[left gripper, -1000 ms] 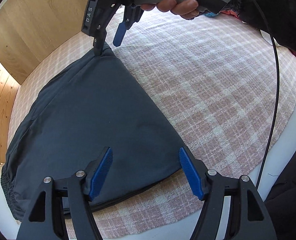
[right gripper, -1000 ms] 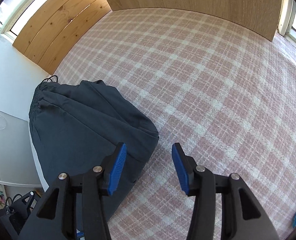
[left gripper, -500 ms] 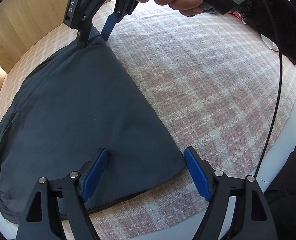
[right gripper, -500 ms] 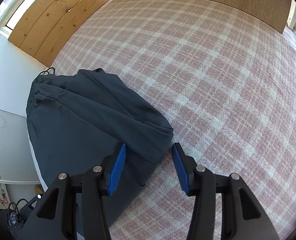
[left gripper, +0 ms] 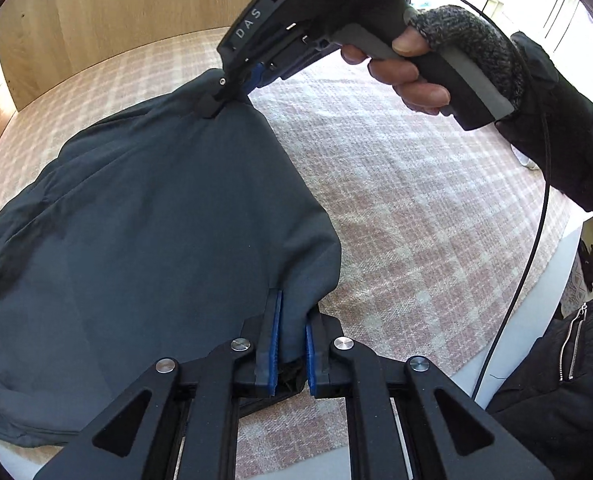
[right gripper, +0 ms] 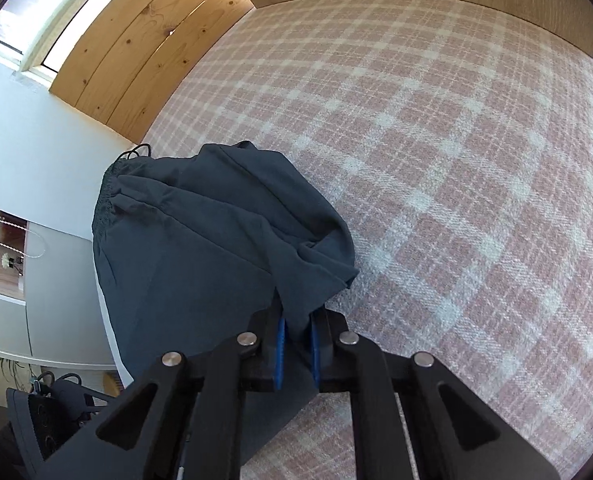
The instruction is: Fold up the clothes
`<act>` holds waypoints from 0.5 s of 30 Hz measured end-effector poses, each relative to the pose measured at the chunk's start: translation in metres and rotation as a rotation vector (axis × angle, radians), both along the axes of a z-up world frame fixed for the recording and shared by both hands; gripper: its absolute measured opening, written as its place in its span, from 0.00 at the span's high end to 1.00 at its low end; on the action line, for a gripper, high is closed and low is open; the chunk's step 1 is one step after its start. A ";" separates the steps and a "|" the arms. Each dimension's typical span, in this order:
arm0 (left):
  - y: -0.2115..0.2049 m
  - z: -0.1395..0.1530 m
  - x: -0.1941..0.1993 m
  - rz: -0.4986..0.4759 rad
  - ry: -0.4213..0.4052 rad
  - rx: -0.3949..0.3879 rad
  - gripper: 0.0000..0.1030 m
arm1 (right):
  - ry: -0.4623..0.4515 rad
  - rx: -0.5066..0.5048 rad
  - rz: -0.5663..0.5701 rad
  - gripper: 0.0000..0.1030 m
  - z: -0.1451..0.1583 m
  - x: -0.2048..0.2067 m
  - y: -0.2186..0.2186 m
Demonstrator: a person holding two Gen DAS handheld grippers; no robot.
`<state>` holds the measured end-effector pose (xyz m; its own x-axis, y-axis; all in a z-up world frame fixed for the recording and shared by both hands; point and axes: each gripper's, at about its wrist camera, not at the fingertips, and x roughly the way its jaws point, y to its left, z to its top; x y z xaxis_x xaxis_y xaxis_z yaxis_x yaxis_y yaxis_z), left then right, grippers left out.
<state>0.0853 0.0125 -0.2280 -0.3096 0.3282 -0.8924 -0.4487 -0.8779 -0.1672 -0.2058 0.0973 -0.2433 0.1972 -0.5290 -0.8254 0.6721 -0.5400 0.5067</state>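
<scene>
I see one dark garment [left gripper: 144,248] lying on the pink checked cover [left gripper: 416,216], its gathered drawstring waistband [right gripper: 103,204] hanging past the cover's edge. Its long axis runs from that waistband toward the hem. My left gripper [left gripper: 290,344] is pressed together on one hem corner, cloth bunched between the blue pads [left gripper: 272,340]. My right gripper [right gripper: 296,350] pinches the other hem corner, lifted off the cover. A bare hand [left gripper: 404,68] holds its handle; a black cable [left gripper: 528,256] trails down. Wooden panels [right gripper: 136,52] border the cover.
</scene>
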 end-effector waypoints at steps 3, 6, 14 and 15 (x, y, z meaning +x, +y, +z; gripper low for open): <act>0.003 0.012 0.008 0.029 0.022 0.045 0.91 | -0.040 -0.020 -0.037 0.91 0.005 -0.004 0.000; -0.007 0.029 0.014 0.076 0.057 0.090 0.91 | -0.096 -0.060 -0.080 0.92 0.013 -0.008 0.001; -0.103 0.066 0.028 0.182 0.168 0.140 0.91 | -0.179 -0.209 -0.122 0.92 0.066 0.002 -0.043; -0.117 0.070 0.030 0.193 0.183 0.144 0.91 | -0.176 -0.221 -0.120 0.92 0.073 0.006 -0.054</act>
<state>0.1157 -0.1042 -0.1578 -0.5297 0.3667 -0.7648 -0.3095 -0.9231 -0.2282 -0.1995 0.0432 -0.1701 0.2521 -0.7199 -0.6466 0.5014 -0.4743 0.7236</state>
